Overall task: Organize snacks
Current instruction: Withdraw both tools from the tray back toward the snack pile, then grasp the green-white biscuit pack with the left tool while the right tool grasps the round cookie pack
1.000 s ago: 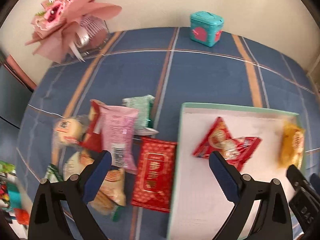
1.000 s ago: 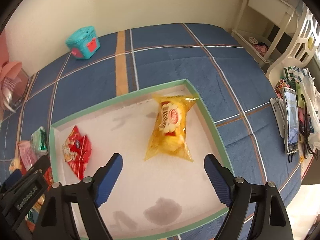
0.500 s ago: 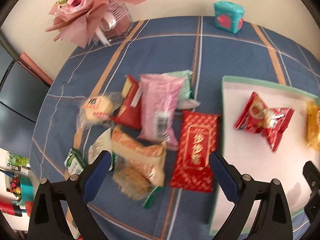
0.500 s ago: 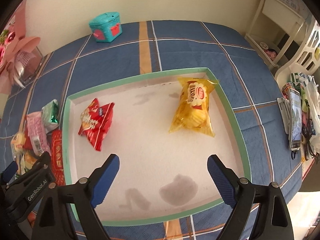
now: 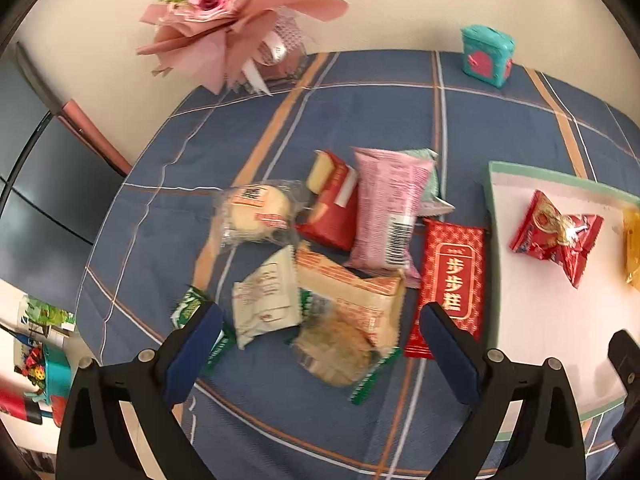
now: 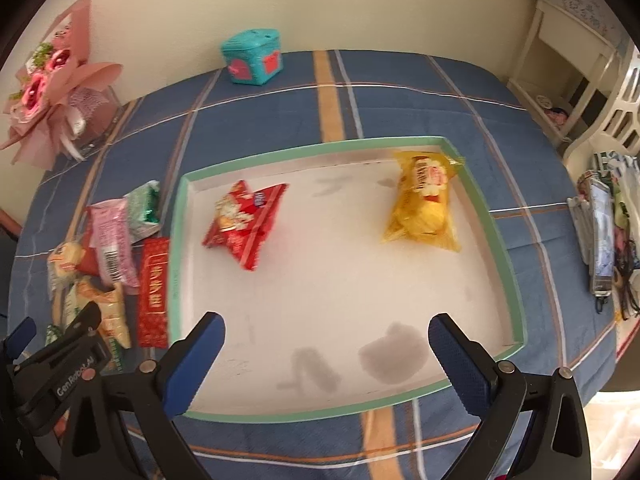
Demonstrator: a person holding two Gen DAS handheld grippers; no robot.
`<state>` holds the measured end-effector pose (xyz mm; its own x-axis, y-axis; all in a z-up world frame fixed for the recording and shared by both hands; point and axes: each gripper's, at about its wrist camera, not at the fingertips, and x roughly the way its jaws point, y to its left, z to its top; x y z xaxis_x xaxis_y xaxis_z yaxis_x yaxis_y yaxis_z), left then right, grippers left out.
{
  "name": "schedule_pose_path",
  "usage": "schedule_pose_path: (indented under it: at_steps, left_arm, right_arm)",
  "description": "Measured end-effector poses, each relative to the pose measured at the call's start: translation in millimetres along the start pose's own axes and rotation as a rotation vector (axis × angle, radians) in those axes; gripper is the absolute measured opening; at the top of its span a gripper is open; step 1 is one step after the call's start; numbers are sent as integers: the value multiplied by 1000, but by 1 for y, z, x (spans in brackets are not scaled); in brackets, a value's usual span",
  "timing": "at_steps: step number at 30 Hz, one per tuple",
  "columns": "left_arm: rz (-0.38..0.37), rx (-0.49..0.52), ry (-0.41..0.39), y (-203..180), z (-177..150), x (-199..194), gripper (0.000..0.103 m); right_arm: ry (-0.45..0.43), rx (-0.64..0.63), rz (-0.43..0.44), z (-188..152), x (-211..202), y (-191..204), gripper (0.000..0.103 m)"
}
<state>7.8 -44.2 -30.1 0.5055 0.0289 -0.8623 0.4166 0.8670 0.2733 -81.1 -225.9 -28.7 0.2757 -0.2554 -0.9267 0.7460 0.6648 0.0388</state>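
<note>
Left gripper (image 5: 320,354) is spread wide, nothing between the fingers, hovering over the near edge of the snack pile on the blue plaid tablecloth (image 5: 380,120). Straight ahead between its fingertips: a beige-orange wafer pack (image 5: 352,300) with a crumpled clear wrapper at its near end. Just beside the left fingertip: a white pouch (image 5: 266,300) and a small green packet (image 5: 192,308) partly hidden by that finger. Just off the right fingertip: a long red packet (image 5: 452,276), lying alongside the tray's left rim. Farther ahead: a pink bag (image 5: 388,216) overlapping a red box-like pack (image 5: 332,208) and a mint-green packet (image 5: 428,184); a round bun in clear wrap (image 5: 256,212) sits ahead-left.

Right gripper (image 6: 326,354) is also fully released and empty, held above the near part of the green-rimmed tray (image 6: 516,280), pointing into it. In the tray: red chip bag (image 6: 244,224) ahead-left, yellow chip bag (image 6: 426,200) ahead-right, well apart from each other and from the fingers. Grey stains on the tray floor between the fingertips.

In the right view the left gripper's body shows at lower left, beside the tray over the pile.

Far edge of the table: teal box (image 6: 254,56), pink bouquet (image 5: 228,12).
</note>
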Motion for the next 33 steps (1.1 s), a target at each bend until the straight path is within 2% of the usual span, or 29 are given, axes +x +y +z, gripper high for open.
schedule_pose_path:
  at_steps: [7, 15, 21, 26, 28, 33]
  left_arm:
    - [-20, -63, 11, 26, 3, 4, 100]
    - [-5, -140, 20, 62, 9, 13, 100]
    - [37, -182, 18, 93, 6, 18, 100]
    - [79, -167, -42, 119, 0, 17, 100]
    - [94, -153, -16, 129, -3, 27, 100]
    - [30, -172, 17, 140, 0, 44, 100]
  right_arm:
    - [21, -30, 60, -5, 1, 28, 103]
    - [40, -100, 138, -10, 3, 69, 103]
    - [52, -168, 158, -16, 5, 99, 103]
    - [56, -195, 201, -19, 6, 118, 103]
    - [60, -193, 221, -18, 6, 124, 103]
    - [89, -181, 265, -17, 11, 139, 103]
